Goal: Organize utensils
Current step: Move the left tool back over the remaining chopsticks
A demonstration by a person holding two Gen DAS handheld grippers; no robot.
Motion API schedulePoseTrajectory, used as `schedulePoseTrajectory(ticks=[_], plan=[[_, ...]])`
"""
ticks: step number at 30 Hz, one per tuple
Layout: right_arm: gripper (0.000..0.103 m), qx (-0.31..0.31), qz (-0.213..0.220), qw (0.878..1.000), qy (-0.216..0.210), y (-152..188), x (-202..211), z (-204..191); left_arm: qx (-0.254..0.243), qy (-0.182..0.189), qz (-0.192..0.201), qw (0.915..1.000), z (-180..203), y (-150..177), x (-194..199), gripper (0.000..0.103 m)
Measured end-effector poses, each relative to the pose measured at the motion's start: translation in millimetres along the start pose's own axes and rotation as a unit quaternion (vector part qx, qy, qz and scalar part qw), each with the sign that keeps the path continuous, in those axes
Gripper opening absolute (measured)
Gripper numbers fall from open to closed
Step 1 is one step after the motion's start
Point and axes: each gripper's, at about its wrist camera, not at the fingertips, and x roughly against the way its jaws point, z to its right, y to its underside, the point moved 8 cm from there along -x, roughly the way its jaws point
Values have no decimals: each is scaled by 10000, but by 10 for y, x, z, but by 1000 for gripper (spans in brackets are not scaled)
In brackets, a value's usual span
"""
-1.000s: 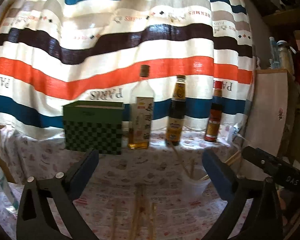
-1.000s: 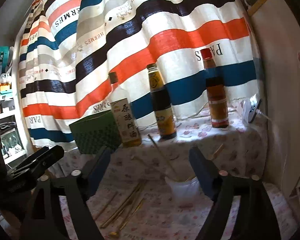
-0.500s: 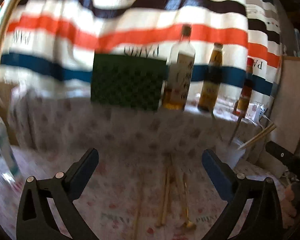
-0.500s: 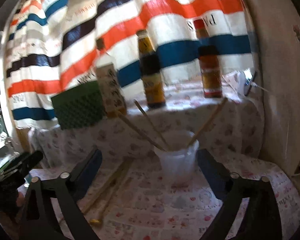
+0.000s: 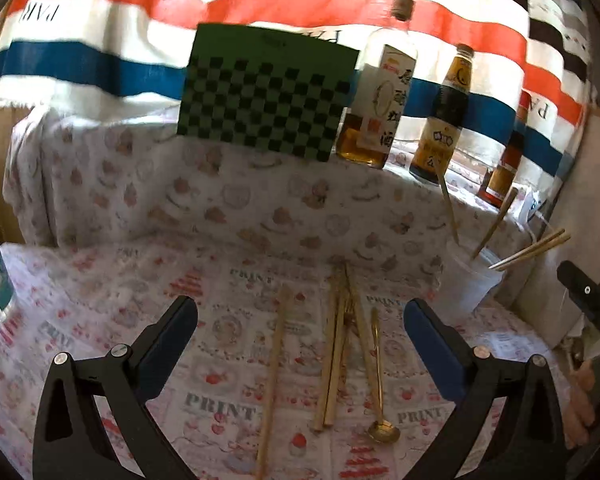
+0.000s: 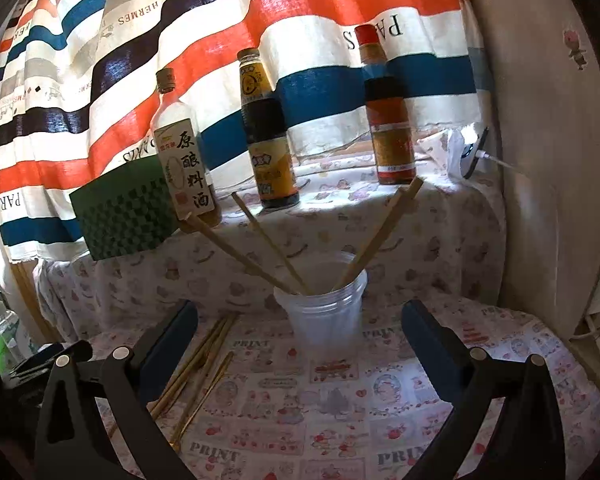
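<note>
Here, chopsticks (image 5: 336, 344) lie between the left gripper's (image 5: 300, 332) spread jaws.

Surface (image 5: 100, 280) covered with printed cloth, lower level in front, raised ledge (image 5: 260, 184) behind. Lower level: loose chopsticks (image 5: 334, 344) lying flat, 1 apart at left (image 5: 274, 376), gold spoon (image 5: 380, 400) just beside; clear plastic cup (image 6: 324, 320) upright, chopsticks inside. Ledge: green checkered box (image 5: 264, 92), 3 bottles: clear (image 6: 184, 160), dark (image 6: 270, 140), red-capped (image 6: 388, 116)
</note>
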Motion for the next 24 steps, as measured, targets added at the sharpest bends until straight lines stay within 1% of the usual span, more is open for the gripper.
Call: schedulePoseTrajectory(ticks=[1,2,4,6,12,17,20,24], plan=[[103,-32,13,10000,7,-12,9,11,-2,-93,32,10000,-22,-4,-2,102],[103,-117,1,9999,-25,-24,14,35,-48,-261,116,9996,-47,-15,4,102],[103,-172,-21,9998,-36,-30,11,56,-188,-566,349,9976,-71,-43,37,102],[103,-302,-73,9995,-6,-30,-3,110,-316,-680,435,9962,-70,-53,54,102],[103,-478,-104,9987,102,-21,-13,181,-312,-635,266,9971,-57,2,-8,102],[103,-495,-119,9986,126,-20,-12,193,-351,-466,52,9983,17,63,-71,102],[103,-512,-190,9984,127,-1,-33,193,-288,-337,8,9990,43,85,-77,102],[103,-487,-311,9983,113,28,-64,175,-304,-278,-43,9991,67,89,-93,102]])
